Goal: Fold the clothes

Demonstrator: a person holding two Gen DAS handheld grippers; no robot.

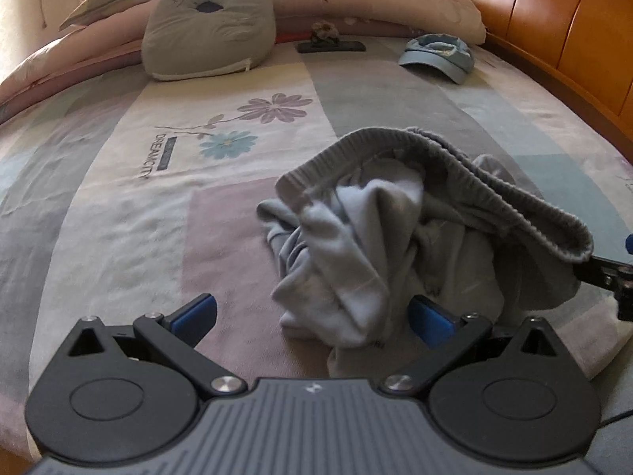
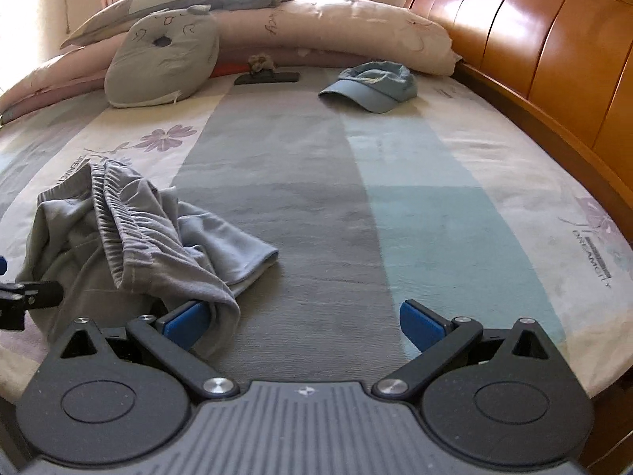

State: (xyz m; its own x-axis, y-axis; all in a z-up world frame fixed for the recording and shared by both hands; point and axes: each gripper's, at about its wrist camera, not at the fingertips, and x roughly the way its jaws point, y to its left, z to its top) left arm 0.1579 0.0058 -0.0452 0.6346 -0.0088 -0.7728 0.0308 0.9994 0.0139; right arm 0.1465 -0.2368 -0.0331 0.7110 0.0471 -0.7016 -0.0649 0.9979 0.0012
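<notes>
Grey shorts lie crumpled on the bed, ribbed waistband raised toward the headboard; long axis indeterminate. Left hand-held gripper and right hand-held gripper: both spread wide, holding nothing.

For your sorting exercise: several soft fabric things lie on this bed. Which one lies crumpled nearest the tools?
The grey shorts, bunched in a heap right at both open tools. The blue cap and the grey cushion lie far off, near the pillows.

Open bedspread ahead, crumpled shorts left, cap far back.
</notes>
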